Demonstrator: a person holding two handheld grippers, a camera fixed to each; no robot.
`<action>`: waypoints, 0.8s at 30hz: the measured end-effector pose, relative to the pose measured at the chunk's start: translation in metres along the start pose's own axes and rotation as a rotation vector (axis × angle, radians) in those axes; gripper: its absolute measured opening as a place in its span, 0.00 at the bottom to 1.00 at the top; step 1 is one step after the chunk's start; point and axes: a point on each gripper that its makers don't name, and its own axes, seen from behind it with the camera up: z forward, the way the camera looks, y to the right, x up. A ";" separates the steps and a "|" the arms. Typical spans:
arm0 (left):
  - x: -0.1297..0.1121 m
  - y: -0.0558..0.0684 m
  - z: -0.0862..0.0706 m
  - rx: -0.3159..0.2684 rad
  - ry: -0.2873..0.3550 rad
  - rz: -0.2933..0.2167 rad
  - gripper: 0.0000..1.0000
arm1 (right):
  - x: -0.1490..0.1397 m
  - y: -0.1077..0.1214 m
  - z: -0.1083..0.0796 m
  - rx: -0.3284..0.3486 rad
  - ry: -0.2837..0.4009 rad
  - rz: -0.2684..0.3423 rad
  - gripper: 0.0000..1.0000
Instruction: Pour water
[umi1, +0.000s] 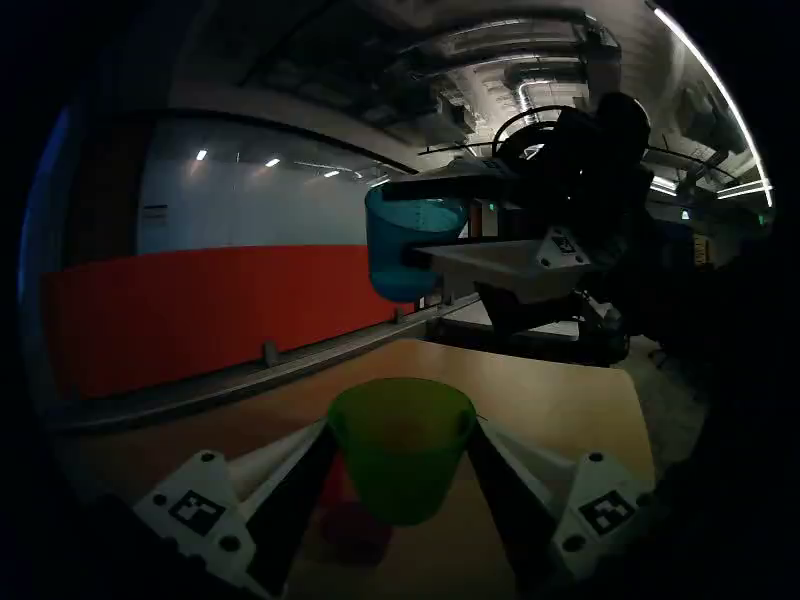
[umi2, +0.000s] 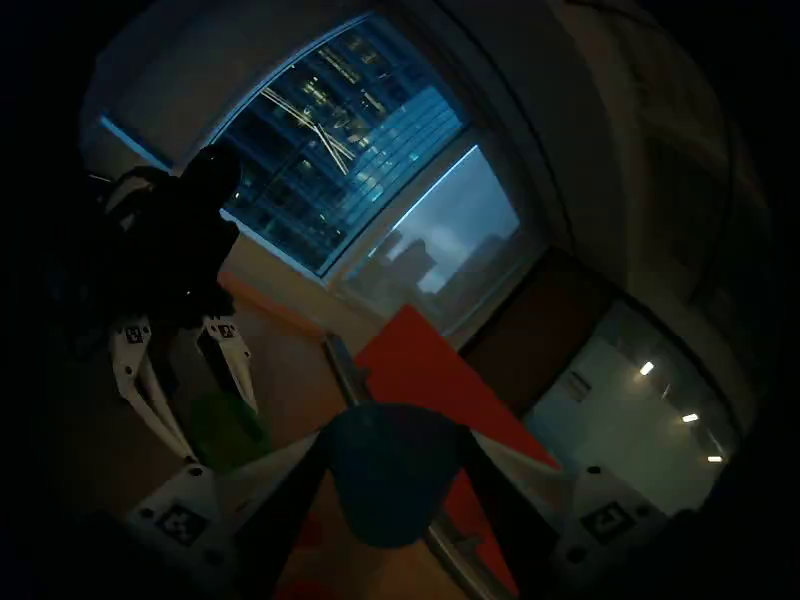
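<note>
Table: we see a pale wooden tabletop (umi1: 540, 390) in a dim room, with its far edge against a low rail.
Room: behind the table there is a wall with a red band (umi1: 200, 310) under a pale panel. Small ceiling lights and bare ducts run overhead. In the right gripper view a big window (umi2: 350, 170) looks out on a tall lit building and a dusk sky.
Left tongs: our left gripper (umi1: 402, 440) is closed on the green cup (umi1: 402, 455), with one finger against each side just under the rim.
Green cup: it is upright and held low over the table. It is translucent, but we cannot tell whether anything is in it.
Right tongs: our right gripper (umi2: 392, 450) clamps the blue cup (umi2: 390, 475) between both fingers.
Blue cup: in the left gripper view it hangs high, above and beyond the green cup and well apart from it, close to upright. We cannot make out its contents.
Other: a red object (umi1: 345, 505) lies on the table behind and below the green cup, too dark to identify.
</note>
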 end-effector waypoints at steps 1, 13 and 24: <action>0.000 0.001 0.001 -0.002 0.000 0.002 0.87 | 0.001 0.000 0.001 0.000 0.001 -0.014 0.95; 0.003 0.008 0.005 -0.020 0.008 0.005 0.87 | 0.018 0.002 0.011 -0.010 0.011 -0.145 0.95; 0.008 0.009 0.007 -0.030 0.027 0.000 0.87 | 0.027 0.005 0.021 -0.011 0.006 -0.263 0.95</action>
